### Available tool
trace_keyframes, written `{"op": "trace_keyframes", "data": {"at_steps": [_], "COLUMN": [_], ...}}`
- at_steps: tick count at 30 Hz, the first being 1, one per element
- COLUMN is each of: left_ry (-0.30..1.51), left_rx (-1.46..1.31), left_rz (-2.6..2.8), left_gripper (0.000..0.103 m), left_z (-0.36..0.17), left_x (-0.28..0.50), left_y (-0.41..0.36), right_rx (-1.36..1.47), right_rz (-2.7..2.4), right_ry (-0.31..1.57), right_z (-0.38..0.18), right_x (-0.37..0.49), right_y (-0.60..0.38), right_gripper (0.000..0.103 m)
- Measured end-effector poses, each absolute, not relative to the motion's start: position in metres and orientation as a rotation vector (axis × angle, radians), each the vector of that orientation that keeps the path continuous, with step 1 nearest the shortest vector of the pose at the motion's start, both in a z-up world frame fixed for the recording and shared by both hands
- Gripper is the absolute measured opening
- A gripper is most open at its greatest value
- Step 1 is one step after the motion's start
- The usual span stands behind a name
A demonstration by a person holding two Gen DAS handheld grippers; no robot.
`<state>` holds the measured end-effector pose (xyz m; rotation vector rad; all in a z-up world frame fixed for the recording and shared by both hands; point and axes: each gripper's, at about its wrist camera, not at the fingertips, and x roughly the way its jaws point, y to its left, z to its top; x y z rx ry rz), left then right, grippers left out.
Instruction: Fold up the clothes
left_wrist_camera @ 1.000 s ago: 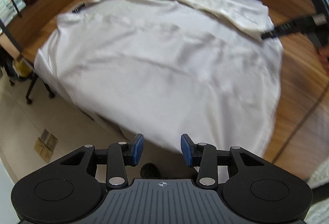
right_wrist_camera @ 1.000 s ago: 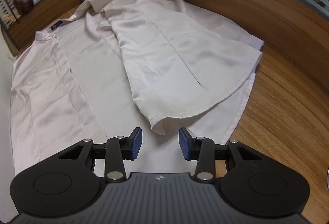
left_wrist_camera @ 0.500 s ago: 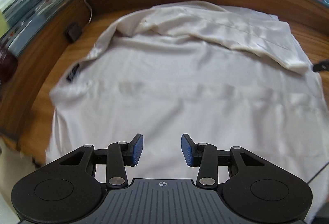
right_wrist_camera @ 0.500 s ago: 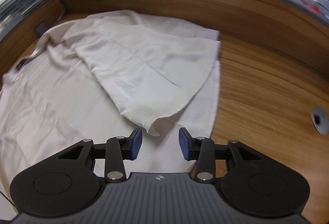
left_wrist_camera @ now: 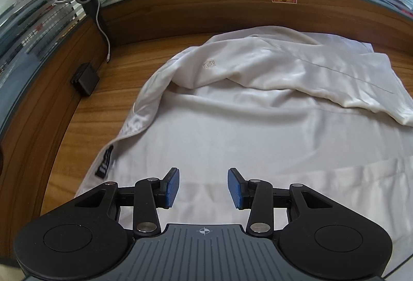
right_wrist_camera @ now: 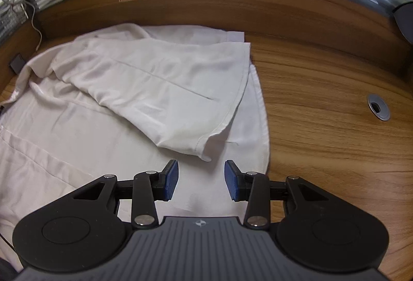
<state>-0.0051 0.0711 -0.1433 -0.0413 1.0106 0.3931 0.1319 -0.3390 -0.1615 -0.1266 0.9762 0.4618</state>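
i hold my left gripper (left_wrist_camera: pixel 202 188) above the white shirt (left_wrist_camera: pixel 258 141), its blue pads (left_wrist_camera: pixel 172 186) apart with nothing between them, only flat cloth below. the shirt lies spread on the wooden desk (left_wrist_camera: pixel 144 59), and a sleeve (left_wrist_camera: pixel 296 72) is folded across its far part, ending in a loose cuff at the right. a dark label (left_wrist_camera: pixel 104 162) shows at the shirt's left edge, near my left pad. a small black box (left_wrist_camera: pixel 85 78) sits on the desk by the corner, well apart from the shirt, with a white cable (left_wrist_camera: pixel 102 30) hanging down beside it.

my right gripper (right_wrist_camera: pixel 201 183) hangs over the shirt's right part, its jaws also apart and empty. the folded sleeve's cuff corner (right_wrist_camera: pixel 205 155) lies just beyond my fingertips. right of the shirt the desk is bare wood with a round metal grommet (right_wrist_camera: pixel 379 110) set in it.
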Motion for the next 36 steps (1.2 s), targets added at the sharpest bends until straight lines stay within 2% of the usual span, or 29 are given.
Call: {"op": "trace_keyframes", "data": {"at_steps": [3,10,11,12,17,20,25,36], "left_ry": [1.013,1.027,1.031,1.035,1.020,1.019,1.006,0.971], "left_rx": [-0.053,-0.110,-0.123,-0.137,-0.190,-0.229,-0.259,-0.066], "left_rz": [0.384,0.434,0.448,0.461,0.498,0.514,0.523,0.309], "left_gripper": [0.049,0.049,0.049,0.049,0.048,0.042,0.041,0.041], "left_z": [-0.149,-0.173,-0.177,-0.181,-0.190,-0.195,-0.201,-0.194], "left_x": [0.005,0.018,0.019,0.021,0.030,0.039,0.058,0.097], "left_y": [0.083,0.114,0.119,0.124,0.145,0.158,0.170,0.117], "right_rx": [-0.166,-0.235,-0.231,-0.217,-0.059,0.013,0.041,0.203], "right_rz": [0.450,0.459,0.464,0.461,0.428,0.411,0.381,0.315], "right_ry": [0.983,0.995,0.997,1.009,0.983,0.958,0.960,0.930], "right_z": [-0.171,-0.188,-0.189,-0.189,-0.165,-0.142,-0.123,-0.074], "right_x": [0.135,0.153,0.156,0.159,0.163,0.164,0.162,0.168], "right_y": [-0.329,-0.312,-0.311,-0.312,-0.324,-0.331,-0.336,-0.354], "right_gripper": [0.045,0.043,0.028,0.003,0.004,0.004,0.004,0.004]}}
